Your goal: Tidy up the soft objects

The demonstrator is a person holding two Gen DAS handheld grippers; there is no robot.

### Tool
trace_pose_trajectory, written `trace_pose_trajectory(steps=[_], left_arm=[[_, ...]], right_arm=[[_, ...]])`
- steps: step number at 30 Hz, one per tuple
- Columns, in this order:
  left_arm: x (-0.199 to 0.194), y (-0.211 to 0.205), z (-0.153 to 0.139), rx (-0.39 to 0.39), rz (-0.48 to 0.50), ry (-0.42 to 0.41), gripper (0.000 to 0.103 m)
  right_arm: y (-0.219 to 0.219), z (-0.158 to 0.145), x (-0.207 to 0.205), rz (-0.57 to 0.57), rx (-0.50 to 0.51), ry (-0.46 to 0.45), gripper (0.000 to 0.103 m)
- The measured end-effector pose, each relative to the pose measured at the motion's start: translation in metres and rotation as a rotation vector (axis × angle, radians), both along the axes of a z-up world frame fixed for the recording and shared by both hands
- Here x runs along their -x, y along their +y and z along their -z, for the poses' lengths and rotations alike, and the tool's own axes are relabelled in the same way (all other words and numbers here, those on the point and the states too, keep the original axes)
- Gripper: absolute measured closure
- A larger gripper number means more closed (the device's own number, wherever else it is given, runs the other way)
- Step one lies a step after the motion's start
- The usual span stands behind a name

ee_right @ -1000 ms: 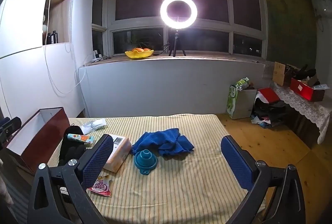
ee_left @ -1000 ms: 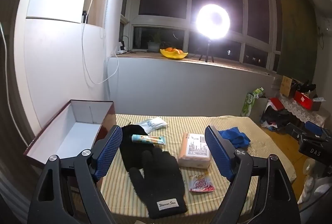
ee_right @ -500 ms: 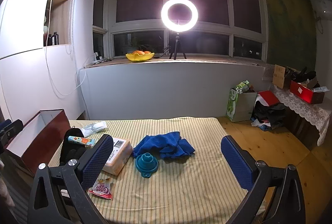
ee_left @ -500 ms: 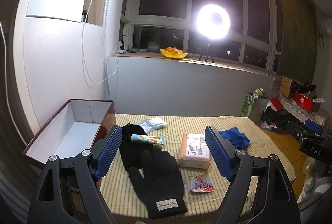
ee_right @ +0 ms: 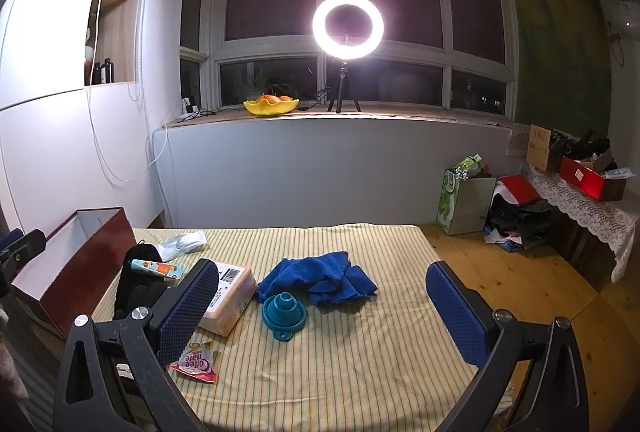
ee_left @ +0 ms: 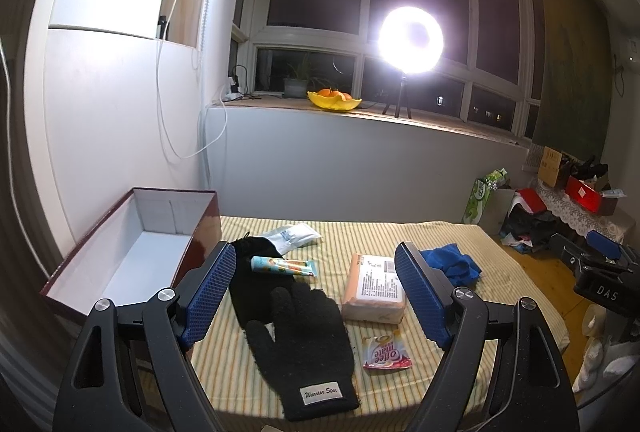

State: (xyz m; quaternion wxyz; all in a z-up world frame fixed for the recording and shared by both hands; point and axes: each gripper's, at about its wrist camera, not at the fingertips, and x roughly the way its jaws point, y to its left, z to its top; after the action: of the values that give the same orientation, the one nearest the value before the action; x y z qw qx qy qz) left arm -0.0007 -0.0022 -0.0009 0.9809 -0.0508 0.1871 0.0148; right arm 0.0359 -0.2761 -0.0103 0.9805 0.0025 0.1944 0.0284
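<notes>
A black knit glove (ee_left: 298,336) lies on the striped tablecloth (ee_left: 460,236), with a second black glove (ee_left: 250,264) behind it under a small tube (ee_left: 282,266). A blue towel (ee_right: 320,274) lies crumpled mid-table; it also shows in the left wrist view (ee_left: 450,264). An open dark red box (ee_left: 132,252) with a white inside stands at the table's left edge. My left gripper (ee_left: 316,298) is open and empty above the front glove. My right gripper (ee_right: 320,316) is open and empty in front of the towel.
An orange tissue pack (ee_left: 374,288), a coffee sachet (ee_left: 386,354), a white packet (ee_left: 294,234) and a teal collapsible funnel (ee_right: 284,314) also lie on the table. A ring light (ee_right: 348,22) stands on the windowsill. Bags and boxes (ee_right: 516,212) clutter the floor at the right.
Both views have risen very slightly. The objects on the table have not moved and both grippers stay open.
</notes>
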Motion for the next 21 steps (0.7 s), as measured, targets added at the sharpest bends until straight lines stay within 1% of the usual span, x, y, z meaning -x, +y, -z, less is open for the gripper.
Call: trace_pose_trajectory(steps=[21], left_arm=[[-0.0005,-0.0022,0.0005,0.002,0.005,0.006,0.021]], right_arm=[[0.0008,0.0034,-0.0003,0.000,-0.003,0.011,0.001]])
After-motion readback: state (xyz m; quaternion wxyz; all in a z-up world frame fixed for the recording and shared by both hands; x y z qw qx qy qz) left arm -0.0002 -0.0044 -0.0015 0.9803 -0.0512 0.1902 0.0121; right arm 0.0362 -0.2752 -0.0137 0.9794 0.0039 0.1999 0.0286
